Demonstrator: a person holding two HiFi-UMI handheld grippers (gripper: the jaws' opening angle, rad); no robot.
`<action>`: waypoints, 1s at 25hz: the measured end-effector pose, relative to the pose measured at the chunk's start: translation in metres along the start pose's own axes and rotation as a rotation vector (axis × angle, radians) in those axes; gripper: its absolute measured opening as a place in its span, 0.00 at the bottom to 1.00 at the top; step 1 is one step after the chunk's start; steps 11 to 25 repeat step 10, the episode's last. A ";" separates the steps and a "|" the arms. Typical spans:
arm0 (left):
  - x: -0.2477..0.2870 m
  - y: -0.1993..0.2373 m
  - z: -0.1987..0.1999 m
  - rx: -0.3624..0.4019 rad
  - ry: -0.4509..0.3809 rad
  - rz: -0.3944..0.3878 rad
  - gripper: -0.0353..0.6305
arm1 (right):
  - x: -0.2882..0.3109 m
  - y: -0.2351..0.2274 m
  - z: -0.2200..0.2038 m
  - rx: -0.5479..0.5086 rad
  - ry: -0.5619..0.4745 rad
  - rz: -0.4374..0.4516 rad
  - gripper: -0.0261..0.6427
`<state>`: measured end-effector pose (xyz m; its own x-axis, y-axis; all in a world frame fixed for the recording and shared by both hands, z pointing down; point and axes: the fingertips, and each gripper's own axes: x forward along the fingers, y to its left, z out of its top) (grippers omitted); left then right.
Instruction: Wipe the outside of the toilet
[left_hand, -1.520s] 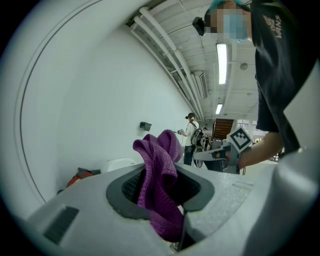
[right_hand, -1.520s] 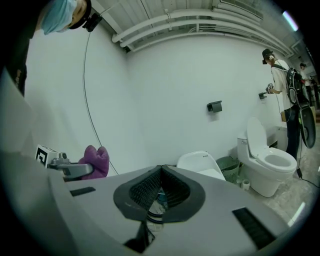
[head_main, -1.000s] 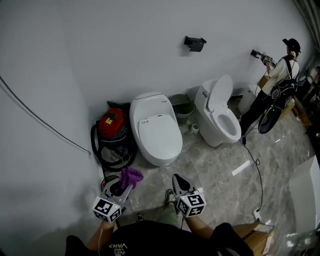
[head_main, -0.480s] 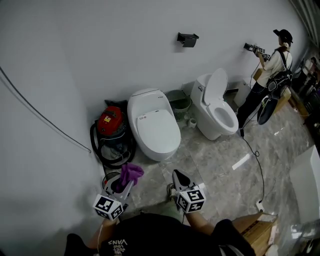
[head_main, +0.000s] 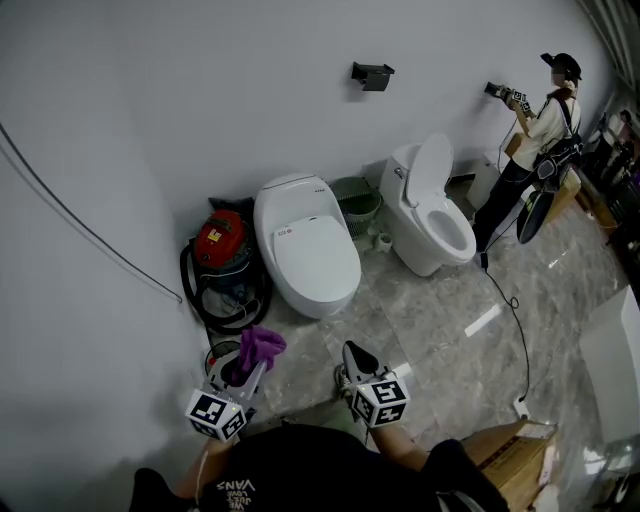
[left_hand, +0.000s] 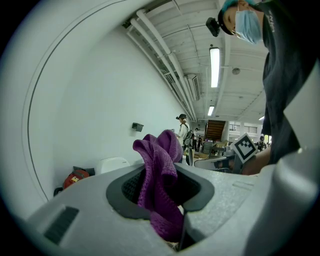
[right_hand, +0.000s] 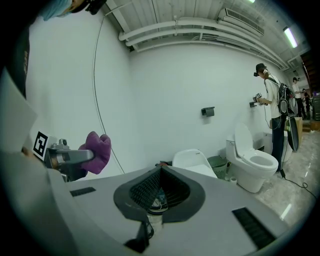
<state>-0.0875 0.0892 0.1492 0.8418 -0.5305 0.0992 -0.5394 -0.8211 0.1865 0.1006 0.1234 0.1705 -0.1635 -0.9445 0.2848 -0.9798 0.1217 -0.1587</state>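
Your left gripper (head_main: 248, 366) is clamped on a purple cloth (left_hand: 160, 172). The cloth sits bunched between the jaws and sticks out past the tips. Your right gripper (right_hand: 159, 172) has its jaws pressed together at the tips with nothing in them.

Landmark is the closed-lid toilet (head_main: 305, 250), white, standing against the wall (head_main: 150, 120). Both grippers are on your side of that toilet, well apart from it and touching nothing. The left one is off its front-left corner and the right one is off its front. The cloth has not reached the toilet.

- The red vacuum (head_main: 222, 245) is just beside the toilet on its left, ringed by its black hose.
- The green bin (head_main: 358, 205) is just beside the toilet on its right, back near the wall.
- The second toilet (head_main: 435, 215), lid up, is further right past the bin.
- Another person (head_main: 535, 135) is beyond the second toilet, holding something up to the wall.
- The black wall fixture (head_main: 372, 75) is above and to the right of the closed-lid toilet.
- The grey marble floor (head_main: 430, 330) runs in front of it, with a cable trailing off to its right.
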 end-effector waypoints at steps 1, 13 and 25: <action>0.000 -0.001 0.000 0.001 -0.001 0.000 0.22 | 0.000 0.000 0.000 -0.001 0.000 0.001 0.03; -0.004 -0.006 0.000 -0.006 -0.003 0.004 0.22 | -0.003 0.002 0.001 0.002 -0.006 0.012 0.03; -0.004 -0.006 0.000 -0.006 -0.003 0.004 0.22 | -0.003 0.002 0.001 0.002 -0.006 0.012 0.03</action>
